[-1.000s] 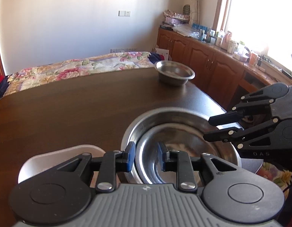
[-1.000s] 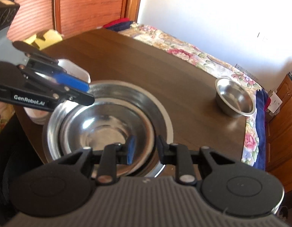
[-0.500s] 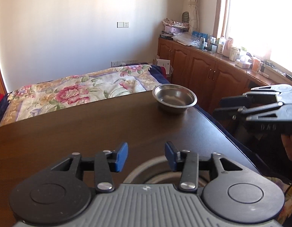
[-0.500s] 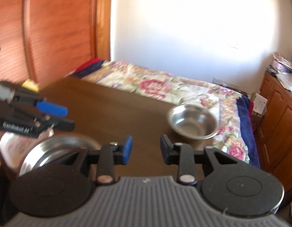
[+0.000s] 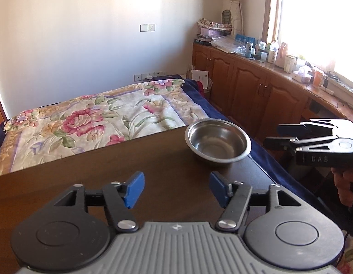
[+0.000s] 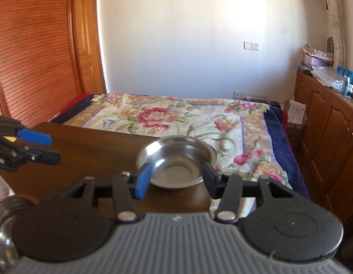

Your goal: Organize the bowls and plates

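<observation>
A small steel bowl [image 5: 218,142] stands near the far right corner of the dark wooden table [image 5: 85,182]; it also shows in the right wrist view [image 6: 176,159]. My left gripper [image 5: 176,189] is open and empty, above the table and short of the bowl. My right gripper [image 6: 176,180] is open and empty, its blue-padded jaws framing the bowl from the near side without touching. The right gripper also shows in the left wrist view [image 5: 274,134], to the right of the bowl. The rim of the stacked steel bowls [image 6: 2,223] shows at lower left in the right wrist view.
A bed with a floral quilt [image 5: 96,121] lies past the table's far edge. Wooden cabinets [image 5: 256,91] with bottles on top run along the right under the window. A slatted wooden door [image 6: 39,45] is at the left. A white dish edge [image 6: 0,187] shows by the stack.
Both grippers have risen from the stacked bowls and turned toward the small bowl. Both jaws have opened wider. The stack has dropped out of the left wrist view.
</observation>
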A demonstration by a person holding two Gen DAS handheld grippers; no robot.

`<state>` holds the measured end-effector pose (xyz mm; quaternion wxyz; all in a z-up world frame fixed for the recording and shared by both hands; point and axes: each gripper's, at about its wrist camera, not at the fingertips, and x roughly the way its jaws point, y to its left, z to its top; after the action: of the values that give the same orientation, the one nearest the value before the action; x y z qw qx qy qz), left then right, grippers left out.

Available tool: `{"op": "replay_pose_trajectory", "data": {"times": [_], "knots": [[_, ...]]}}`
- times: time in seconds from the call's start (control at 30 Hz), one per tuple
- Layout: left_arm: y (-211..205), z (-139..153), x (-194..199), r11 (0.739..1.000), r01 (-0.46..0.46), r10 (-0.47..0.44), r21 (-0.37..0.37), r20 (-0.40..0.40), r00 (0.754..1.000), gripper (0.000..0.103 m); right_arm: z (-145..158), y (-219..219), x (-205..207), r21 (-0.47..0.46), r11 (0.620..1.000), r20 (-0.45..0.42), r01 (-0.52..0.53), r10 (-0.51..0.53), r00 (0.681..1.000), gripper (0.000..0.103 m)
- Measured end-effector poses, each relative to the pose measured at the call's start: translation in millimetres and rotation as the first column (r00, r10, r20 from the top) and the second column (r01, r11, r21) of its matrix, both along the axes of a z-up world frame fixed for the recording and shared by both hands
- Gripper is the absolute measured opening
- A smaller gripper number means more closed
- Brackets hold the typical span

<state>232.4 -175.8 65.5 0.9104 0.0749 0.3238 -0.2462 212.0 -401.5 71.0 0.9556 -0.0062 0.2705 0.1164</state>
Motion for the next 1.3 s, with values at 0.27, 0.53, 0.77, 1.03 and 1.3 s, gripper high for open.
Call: {"op": "replay_pose_trajectory", "data": {"times": [0.27, 0.53, 0.77, 1.03, 1.3], "knots": [[-17, -14, 37, 1.000, 0.003, -0.003, -0.001, -0.041, 0.999, 0.077, -24, -17, 21, 0.028, 0.999, -0.026, 0.031, -0.031, 0.999, 0.055], [-35, -29, 63, 0.999, 0.033, -0.033, 0.002, -0.091, 0.995, 0.077, -37, -28, 38, 0.086, 0.995, -0.042, 0.046, -0.043, 0.998, 0.055], [-50, -39, 82, 0.999, 0.051, -0.050, 0.002, -0.118, 0.992, 0.072, -45, -38, 51, 0.158, 0.986, -0.060, 0.058, -0.049, 0.997, 0.055], [-61, -51, 99, 0.999, 0.032, -0.035, -0.022, -0.156, 0.987, 0.060, -53, -43, 59, 0.218, 0.973, -0.083, 0.074, -0.057, 0.995, 0.052], [-64, -56, 113, 0.997, -0.008, -0.009, -0.082, -0.211, 0.978, 0.053, -57, -41, 62, 0.261, 0.963, -0.101, 0.070, -0.045, 0.994, 0.045]]}}
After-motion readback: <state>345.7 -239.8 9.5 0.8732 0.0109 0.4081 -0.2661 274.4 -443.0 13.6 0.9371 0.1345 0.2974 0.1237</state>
